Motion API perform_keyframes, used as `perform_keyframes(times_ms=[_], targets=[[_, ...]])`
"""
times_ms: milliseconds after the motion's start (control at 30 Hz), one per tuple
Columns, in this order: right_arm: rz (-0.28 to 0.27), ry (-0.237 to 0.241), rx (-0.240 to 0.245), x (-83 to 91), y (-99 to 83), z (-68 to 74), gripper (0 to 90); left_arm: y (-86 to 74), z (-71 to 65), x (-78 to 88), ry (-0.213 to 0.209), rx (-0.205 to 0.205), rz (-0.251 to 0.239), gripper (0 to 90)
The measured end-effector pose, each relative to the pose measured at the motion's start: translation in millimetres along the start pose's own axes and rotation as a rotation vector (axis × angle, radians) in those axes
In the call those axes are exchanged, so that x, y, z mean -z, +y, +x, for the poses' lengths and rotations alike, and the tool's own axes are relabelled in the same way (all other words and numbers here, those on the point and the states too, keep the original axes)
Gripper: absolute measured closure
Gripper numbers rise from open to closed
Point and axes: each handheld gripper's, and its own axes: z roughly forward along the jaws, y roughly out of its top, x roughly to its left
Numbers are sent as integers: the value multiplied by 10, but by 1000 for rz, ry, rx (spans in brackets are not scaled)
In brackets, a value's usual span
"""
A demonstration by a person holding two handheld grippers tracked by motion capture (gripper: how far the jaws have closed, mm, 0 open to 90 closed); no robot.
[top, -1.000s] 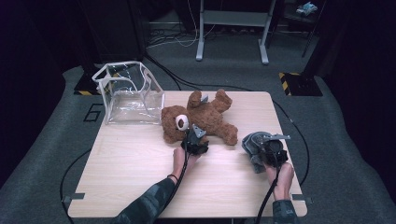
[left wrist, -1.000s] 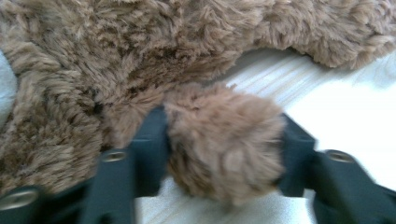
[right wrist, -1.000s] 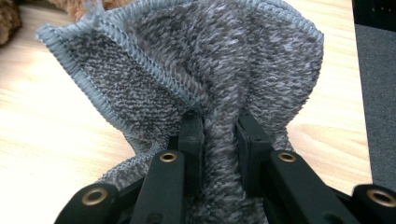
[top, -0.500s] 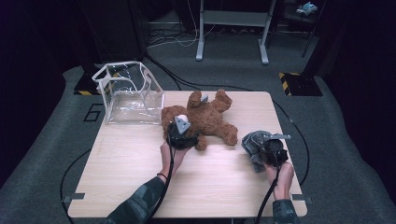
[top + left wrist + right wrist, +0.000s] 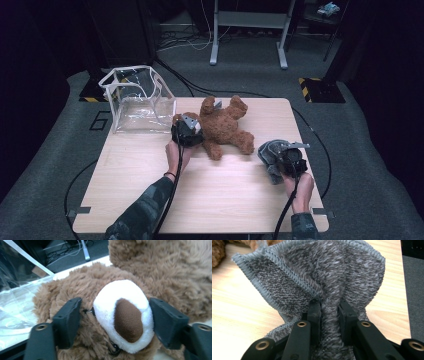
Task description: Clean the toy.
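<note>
Teddy bear (image 5: 222,125) lies on its back at the far middle of the wooden counter (image 5: 210,195). The left gripper (image 5: 186,132) is at the bear's head, its jaws apart around the white muzzle (image 5: 123,315) after some opening and closing. Just left of the bear stands a clear plastic box (image 5: 137,100). Near the right edge, the right gripper (image 5: 290,159) has its jaws clamped on a grey cloth (image 5: 322,277), clear of the bear's leg.
</note>
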Motion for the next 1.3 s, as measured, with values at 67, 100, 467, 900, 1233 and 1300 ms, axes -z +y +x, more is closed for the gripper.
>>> perform_keyframes(times_ms=[67,100,467,900,1233,1300], targets=[[0,-1,0,3,-8,-10,747,-34,23,-32,-19,4,-2,389],[4,-2,-6,7,-13,-8,747,-41,32,-41,-26,-2,2,423],[-20,5,6,78,53,20,748,-133,153,77,-190,-28,-35,551],[-92,28,75,237,328,292,748,-158,21,349,-369,-21,-15,547],[-97,89,160,50,623,757,753,-211,-111,551,-338,-34,-3,460],[-67,89,162,-65,639,808,756,-237,-93,556,-328,-40,-23,397]])
